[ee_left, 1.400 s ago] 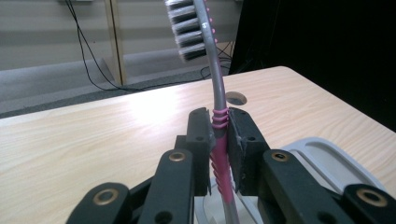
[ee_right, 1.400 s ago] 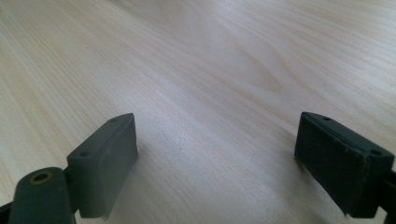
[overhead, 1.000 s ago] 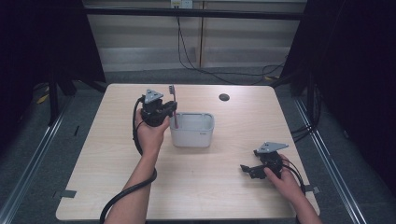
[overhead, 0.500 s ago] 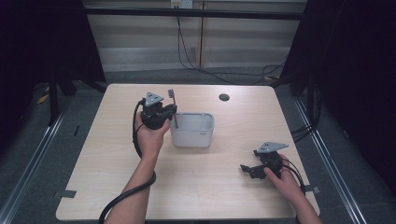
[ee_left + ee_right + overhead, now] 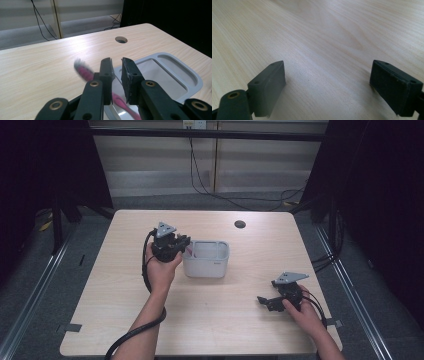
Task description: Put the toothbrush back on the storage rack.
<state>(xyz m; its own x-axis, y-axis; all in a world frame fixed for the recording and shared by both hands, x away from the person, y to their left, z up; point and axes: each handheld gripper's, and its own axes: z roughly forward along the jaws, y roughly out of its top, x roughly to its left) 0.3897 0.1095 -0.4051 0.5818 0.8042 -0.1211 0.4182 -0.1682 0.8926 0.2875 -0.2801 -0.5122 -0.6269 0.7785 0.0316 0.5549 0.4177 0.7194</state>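
My left gripper (image 5: 181, 243) (image 5: 116, 62) hovers at the left rim of a grey tray (image 5: 220, 266) (image 5: 196, 83) with inner compartments. Its jaws stand almost together, shut on a pink toothbrush (image 5: 82, 69). The brush is blurred and tilted. Its bristled head pokes out left of the jaws, and its handle runs down between them over the tray's rim. My right gripper (image 5: 263, 301) (image 5: 329, 67) rests low on the table at the front right. It is open wide, with bare wood between its pads.
The wooden table (image 5: 125, 320) has a round cable hole (image 5: 240, 224) (image 5: 121, 39) at the back. A black cable loops from the left gripper along the person's forearm (image 5: 145, 325). Dark floor and metal rails surround the table.
The toothbrush stood upright above the left gripper; it has tipped over and no longer sticks up. The left hand shifted slightly toward the tray. The right hand kept still.
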